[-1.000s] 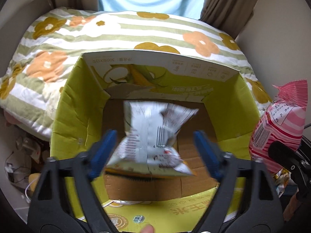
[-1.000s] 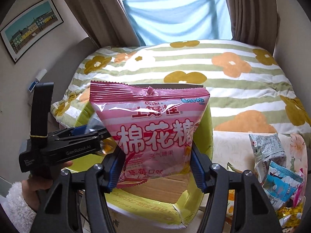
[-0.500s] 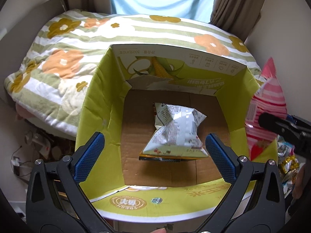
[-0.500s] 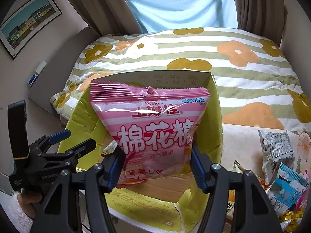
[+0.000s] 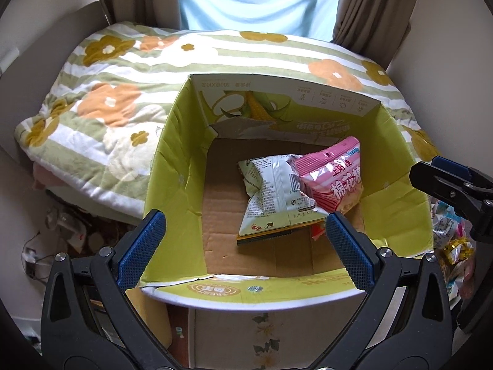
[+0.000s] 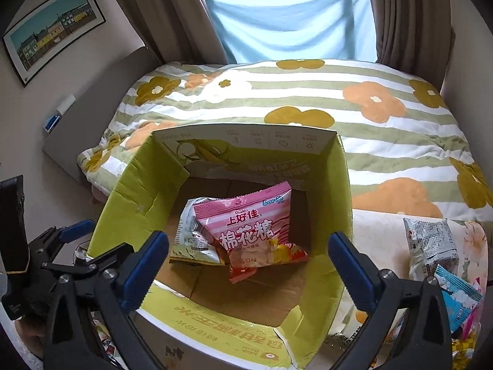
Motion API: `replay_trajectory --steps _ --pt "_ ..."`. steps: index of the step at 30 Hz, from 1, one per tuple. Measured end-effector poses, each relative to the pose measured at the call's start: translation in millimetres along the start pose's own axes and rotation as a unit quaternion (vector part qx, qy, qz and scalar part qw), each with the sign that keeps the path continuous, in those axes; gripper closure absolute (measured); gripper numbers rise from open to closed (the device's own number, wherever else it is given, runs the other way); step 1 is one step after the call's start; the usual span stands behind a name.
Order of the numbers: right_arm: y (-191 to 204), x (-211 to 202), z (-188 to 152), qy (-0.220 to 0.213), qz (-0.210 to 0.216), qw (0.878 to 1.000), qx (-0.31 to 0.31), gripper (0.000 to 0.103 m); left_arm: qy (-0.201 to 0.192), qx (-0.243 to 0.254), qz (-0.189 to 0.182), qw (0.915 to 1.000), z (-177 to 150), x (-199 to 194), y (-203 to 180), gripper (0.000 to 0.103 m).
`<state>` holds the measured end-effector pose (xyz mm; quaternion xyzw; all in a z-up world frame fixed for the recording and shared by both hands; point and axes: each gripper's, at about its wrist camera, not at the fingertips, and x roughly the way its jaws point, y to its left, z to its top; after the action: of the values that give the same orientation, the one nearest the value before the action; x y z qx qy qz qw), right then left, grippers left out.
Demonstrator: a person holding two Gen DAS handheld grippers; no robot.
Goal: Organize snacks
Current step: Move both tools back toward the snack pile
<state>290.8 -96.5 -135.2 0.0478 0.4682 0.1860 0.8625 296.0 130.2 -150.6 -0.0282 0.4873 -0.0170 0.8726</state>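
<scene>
1. Bedding first: a green-striped floral quilt (image 6: 308,104) covers the bed behind the work area, under a window hung with a pale blue cloth (image 6: 292,21) and brown curtains (image 6: 409,15).
2. Cardboard box (image 5: 172,166) with lime-green flaps stands open at the foot of the bed, its brown floor visible.
3. Pink marshmallow bag (image 6: 251,234) lies inside the box, tilted and overlapping the white snack packet (image 5: 271,197) beside it; both rest on the box floor.
4. Left gripper (image 5: 243,246) hovers over the near edge of the box, its blue-padded jaws spread wide and holding nothing.
5. Right gripper (image 6: 246,268) hangs above the same box from the other side, jaws likewise released and empty.
6. Loose snack packets (image 6: 431,246), one grey-white and one blue among them, sit in a pile on the pale floral tabletop (image 6: 385,240) just right of the box.
7. Framed picture (image 6: 52,27) of coloured houses hangs on the left wall.
</scene>
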Motion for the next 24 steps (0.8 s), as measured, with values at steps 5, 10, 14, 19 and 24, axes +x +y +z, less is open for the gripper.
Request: replay_trajectory --steps 5,10,14,19,24 --pt "11.4 -22.6 -5.1 -0.011 -0.018 1.0 -0.008 0.0 -0.012 0.006 -0.014 0.9998 -2.2 -18.4 -3.9 0.0" --pt "13.5 -50.3 -15.5 -0.032 -0.034 0.999 0.015 0.0 -0.027 0.022 -0.031 0.9989 -6.2 -38.4 -15.9 0.0" --pt "8.6 -81.6 -27.0 -0.051 -0.05 0.997 0.026 0.0 -0.051 0.046 -0.05 0.9964 -10.0 -62.1 -36.9 0.0" --pt "-12.2 -127.9 -49.5 -0.074 -0.095 0.992 0.033 0.0 -0.077 0.074 -0.07 0.9918 -19.4 -92.4 -77.2 0.0" --pt "-51.7 -171.8 -84.9 -0.086 -0.113 0.988 0.058 0.0 -0.093 0.1 -0.08 0.9874 -39.5 -112.8 -130.5 0.0"
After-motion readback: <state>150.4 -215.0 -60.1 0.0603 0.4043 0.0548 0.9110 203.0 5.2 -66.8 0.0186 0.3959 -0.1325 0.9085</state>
